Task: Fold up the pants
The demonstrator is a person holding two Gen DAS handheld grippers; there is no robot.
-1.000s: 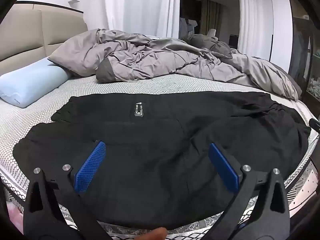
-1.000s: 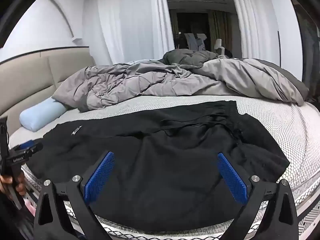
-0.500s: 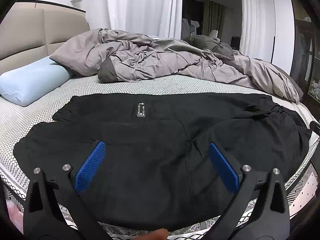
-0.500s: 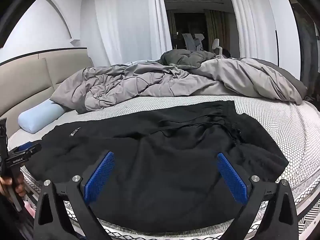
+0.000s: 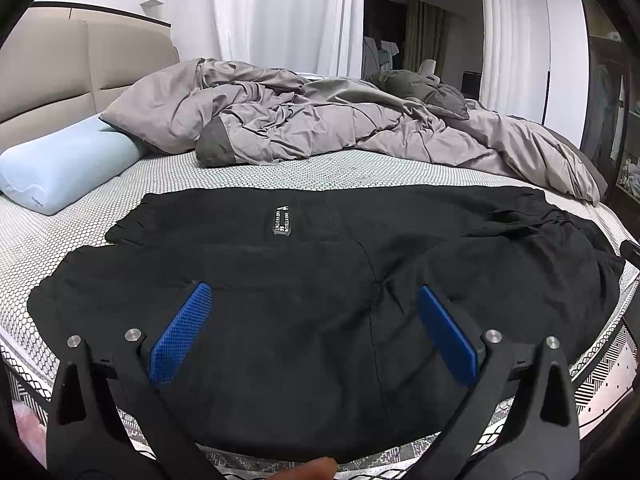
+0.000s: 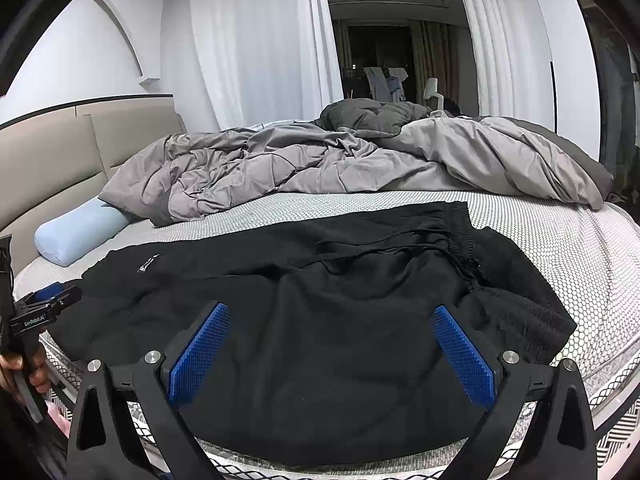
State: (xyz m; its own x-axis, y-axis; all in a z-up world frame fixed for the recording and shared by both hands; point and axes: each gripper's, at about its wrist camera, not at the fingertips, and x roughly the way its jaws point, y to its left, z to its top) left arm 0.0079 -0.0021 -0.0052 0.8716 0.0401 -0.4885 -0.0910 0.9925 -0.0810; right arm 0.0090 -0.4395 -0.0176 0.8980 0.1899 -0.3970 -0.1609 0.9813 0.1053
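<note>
Black pants [image 5: 320, 280] lie spread across the near side of the bed, legs doubled over each other, a small white label [image 5: 281, 220] on the far leg. In the right wrist view the pants [image 6: 320, 300] show their elastic waistband and drawstring [image 6: 460, 240] at the right. My left gripper [image 5: 314, 308] is open above the near edge of the pants, blue pads [image 5: 180, 334] wide apart, nothing between them. My right gripper [image 6: 330, 330] is open too, hovering over the pants near the waist end. The left gripper [image 6: 44, 304] also shows at the left edge of the right wrist view, held by a hand.
A rumpled grey duvet [image 5: 340, 128] covers the far half of the bed. A light blue pillow [image 5: 60, 168] lies at the left by the beige headboard [image 5: 80, 64]. The patterned mattress [image 6: 580, 248] is bare to the right of the waistband. White curtains hang behind.
Both grippers have drifted slightly, with the views tilting up a little. Both stay open and the pants have not moved.
</note>
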